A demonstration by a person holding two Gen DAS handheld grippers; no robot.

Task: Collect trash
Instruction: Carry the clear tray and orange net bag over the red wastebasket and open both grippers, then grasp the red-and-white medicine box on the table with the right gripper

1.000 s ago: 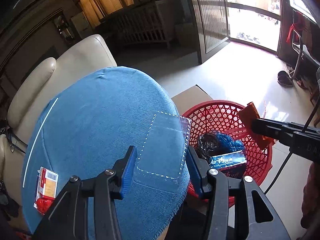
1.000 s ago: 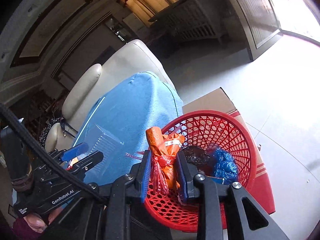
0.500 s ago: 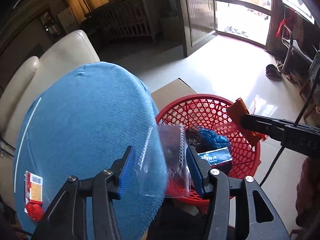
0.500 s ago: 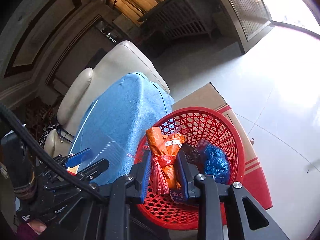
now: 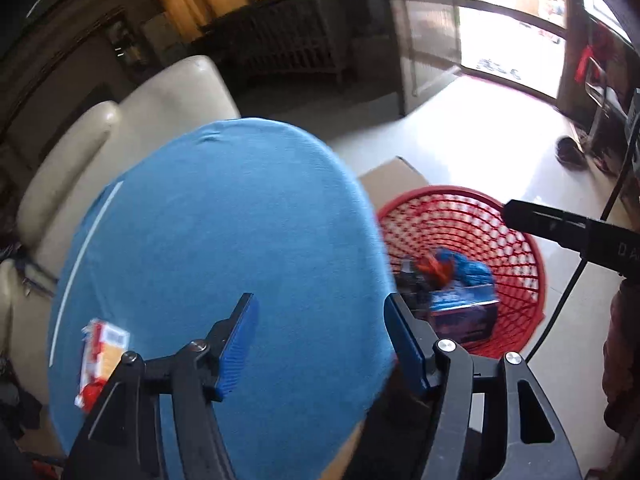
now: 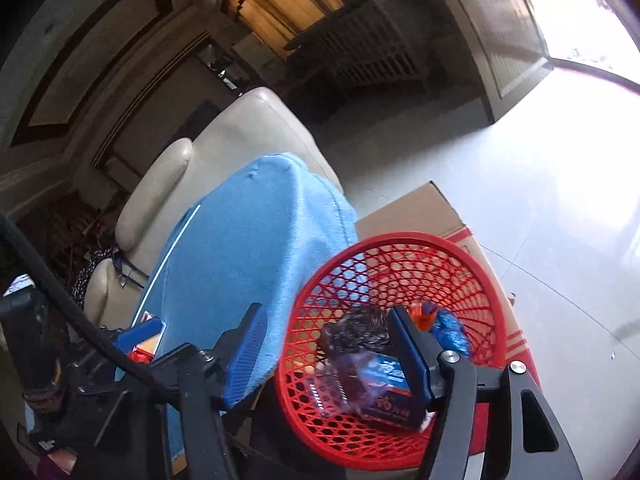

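both grippers [image 5: 320, 344] [image 6: 326, 346] just opened, empty.

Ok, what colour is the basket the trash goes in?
Red open mesh basket; the right wrist view shows it best.

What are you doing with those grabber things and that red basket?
A person is tidying up trash with a hand-held gripper in each hand. Both the left hand-held gripper and the right hand-held gripper have just been opening and now hold nothing. The red basket beside the blue-covered table already has wrappers and a small blue box in it. One red and yellow packet still lies on the table.
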